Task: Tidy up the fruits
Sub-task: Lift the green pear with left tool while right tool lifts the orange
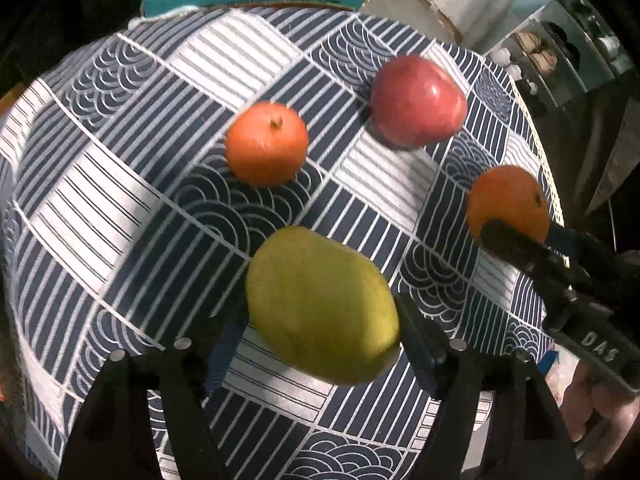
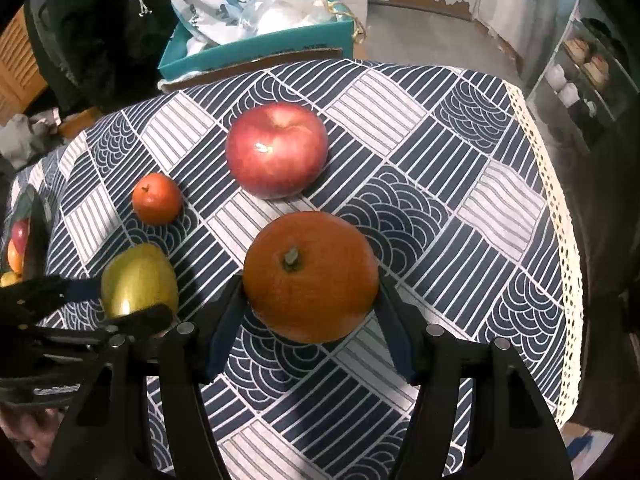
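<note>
A yellow-green mango (image 1: 320,304) lies on the patterned tablecloth (image 1: 120,208) between the fingers of my left gripper (image 1: 320,308). The pads stand close to its sides without a clear grip, so that gripper is open. In the right wrist view the mango (image 2: 136,280) and the left gripper (image 2: 128,300) show at the lower left. My right gripper (image 2: 310,288) is shut on a large orange (image 2: 310,276), stem up, pads on both sides. The same orange (image 1: 508,200) and right gripper (image 1: 520,230) appear at the right of the left wrist view. A red apple (image 2: 276,150) and a small tangerine (image 2: 157,199) rest farther back.
A teal box (image 2: 256,46) with white bags stands behind the table's far edge. The cloth's lace trim (image 2: 560,208) marks the right edge, with a shelf (image 2: 580,64) beyond it. A person's hand (image 1: 596,412) holds the right gripper's handle.
</note>
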Demonstrator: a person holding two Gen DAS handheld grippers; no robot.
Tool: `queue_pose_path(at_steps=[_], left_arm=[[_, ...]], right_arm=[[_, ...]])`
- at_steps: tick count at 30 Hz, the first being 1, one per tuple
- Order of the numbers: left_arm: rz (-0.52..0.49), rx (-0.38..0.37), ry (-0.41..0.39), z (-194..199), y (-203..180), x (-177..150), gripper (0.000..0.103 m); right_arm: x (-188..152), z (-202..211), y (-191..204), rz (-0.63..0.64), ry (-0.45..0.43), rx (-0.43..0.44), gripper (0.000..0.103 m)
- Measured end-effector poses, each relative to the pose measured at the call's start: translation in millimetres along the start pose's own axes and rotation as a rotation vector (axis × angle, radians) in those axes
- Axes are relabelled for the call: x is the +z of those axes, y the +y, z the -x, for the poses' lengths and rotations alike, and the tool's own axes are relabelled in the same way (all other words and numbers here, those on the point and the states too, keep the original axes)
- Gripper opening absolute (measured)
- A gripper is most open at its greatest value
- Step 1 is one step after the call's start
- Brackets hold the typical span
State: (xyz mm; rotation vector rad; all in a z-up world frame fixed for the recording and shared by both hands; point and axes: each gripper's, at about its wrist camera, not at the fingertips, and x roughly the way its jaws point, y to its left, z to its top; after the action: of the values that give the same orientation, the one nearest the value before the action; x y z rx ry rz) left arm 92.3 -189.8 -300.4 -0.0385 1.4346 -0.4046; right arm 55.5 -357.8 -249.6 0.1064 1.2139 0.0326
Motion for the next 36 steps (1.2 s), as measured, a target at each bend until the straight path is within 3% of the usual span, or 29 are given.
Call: queue_pose_path(at_steps=[9,14,18,20,27,31,36], left_arm=[[-0.046,0.031,0.016,-9.2,-8.5,-9.0,0.078],[-0.09,0.036,0.001,-11.2,-18.1,-8.3,0.065],[-0.075,0.029,0.014,-13.1,-18.1,-3.6,0.068],[-0.061,0.017,0.018,-13.3,-16.0,-2.1,0.078],[-0.012,-0.018,0.003,-8.9,-2.1,0.1,0.078],[0.014,-0.063,0.001,-8.5,-1.4,4.1,0.07],[-0.017,-0.033,-0.02,-8.8,-9.9,2.4,0.069]], right_arm=[[2.5,-1.7,-6.5,-0.02,0.003,0.002,0.065],[3.1,-2.3,-4.0,-0.012,0.003,0.003,0.065],[2.0,-3.4,0.1,0.004,0.006,0.0,0.065],[0.8,-4.8,-0.1,0.007,0.012,0.0,0.065],[0.3,-5.2,-4.6,-0.004,0.019,0.003,0.065],[-0.3,-5.1,-3.2,0.006,0.019,0.003,0.065],[-1.6,-7.5,-3.9,0.008,0.022,-0.001,0.065]])
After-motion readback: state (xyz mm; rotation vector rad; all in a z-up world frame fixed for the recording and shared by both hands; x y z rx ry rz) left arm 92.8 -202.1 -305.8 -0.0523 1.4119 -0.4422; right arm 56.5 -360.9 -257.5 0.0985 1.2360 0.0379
